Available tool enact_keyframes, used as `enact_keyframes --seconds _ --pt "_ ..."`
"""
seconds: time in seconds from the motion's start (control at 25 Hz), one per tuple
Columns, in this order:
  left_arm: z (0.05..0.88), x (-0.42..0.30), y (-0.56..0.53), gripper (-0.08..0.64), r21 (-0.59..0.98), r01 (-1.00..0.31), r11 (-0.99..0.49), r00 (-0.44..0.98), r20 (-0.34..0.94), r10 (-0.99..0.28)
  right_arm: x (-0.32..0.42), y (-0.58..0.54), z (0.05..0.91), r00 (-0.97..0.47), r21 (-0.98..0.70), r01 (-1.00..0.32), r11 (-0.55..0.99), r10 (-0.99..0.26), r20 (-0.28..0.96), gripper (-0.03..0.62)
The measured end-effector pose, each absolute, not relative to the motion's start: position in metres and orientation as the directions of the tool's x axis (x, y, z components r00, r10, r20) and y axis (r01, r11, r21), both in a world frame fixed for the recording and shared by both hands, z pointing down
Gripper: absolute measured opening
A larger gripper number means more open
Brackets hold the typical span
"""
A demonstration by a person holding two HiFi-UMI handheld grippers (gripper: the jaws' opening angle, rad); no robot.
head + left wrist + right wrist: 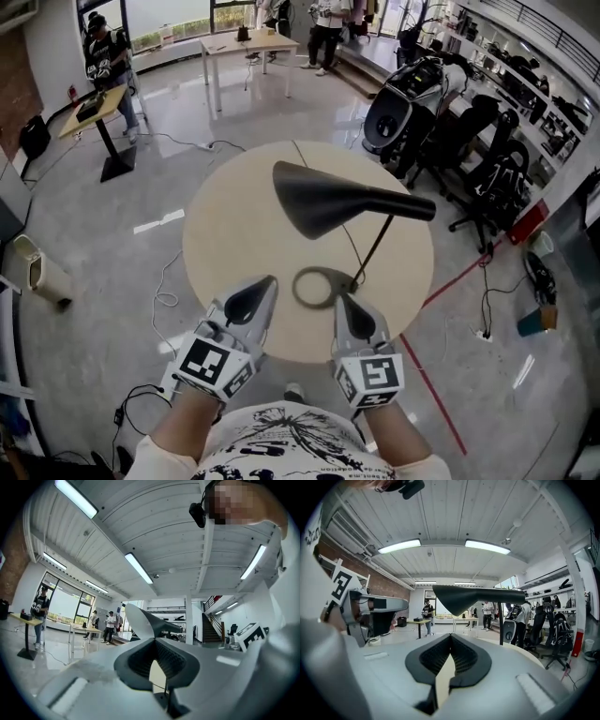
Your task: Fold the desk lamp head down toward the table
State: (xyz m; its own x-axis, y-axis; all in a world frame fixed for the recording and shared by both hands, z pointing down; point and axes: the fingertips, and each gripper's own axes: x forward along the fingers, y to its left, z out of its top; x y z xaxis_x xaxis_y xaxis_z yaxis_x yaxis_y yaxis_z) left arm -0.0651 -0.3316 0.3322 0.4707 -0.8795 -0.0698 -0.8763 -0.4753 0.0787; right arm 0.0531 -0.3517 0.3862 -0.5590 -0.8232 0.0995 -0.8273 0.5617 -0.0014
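A black desk lamp stands on the round beige table [234, 225]. Its cone head [328, 202] is held level above the tabletop on a thin slanted stem [375, 248] that rises from a ring base [317, 287]. My left gripper [269, 280] is shut and empty, just left of the ring base. My right gripper [342, 297] is shut and empty at the base's near right edge. In the right gripper view the lamp head [473, 597] hangs above and beyond the gripper [450, 635]. In the left gripper view the head [147, 623] shows past the gripper [154, 639].
Black office chairs [469, 141] crowd the floor right of the table. A standing desk [94, 105] with a person is at far left, and a white table [246, 42] with people at the back. Cables [164, 291] and a white bin [37, 272] lie on the floor at left.
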Motion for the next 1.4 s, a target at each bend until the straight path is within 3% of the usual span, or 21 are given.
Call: enact_keyframes --seconds 0.28,0.56,1.4 --pt "0.257 -0.085 -0.367 0.006 0.013 -0.905 -0.426 0.416 -0.189 -0.889 0.042 -0.376 0.386 -0.605 0.015 -0.792 0.611 -0.787 0.116 0.008" --pt "0.226 -0.083 -0.395 0.006 -0.049 -0.912 -0.407 0.408 -0.208 -0.889 0.043 -0.385 0.389 -0.626 0.038 -0.773 0.634 -0.770 0.126 0.008" --pt "0.269 -0.099 -0.417 0.006 0.050 -0.910 -0.413 0.403 -0.136 -0.905 0.041 -0.386 0.416 -0.594 -0.009 -0.798 0.603 -0.783 0.182 0.009"
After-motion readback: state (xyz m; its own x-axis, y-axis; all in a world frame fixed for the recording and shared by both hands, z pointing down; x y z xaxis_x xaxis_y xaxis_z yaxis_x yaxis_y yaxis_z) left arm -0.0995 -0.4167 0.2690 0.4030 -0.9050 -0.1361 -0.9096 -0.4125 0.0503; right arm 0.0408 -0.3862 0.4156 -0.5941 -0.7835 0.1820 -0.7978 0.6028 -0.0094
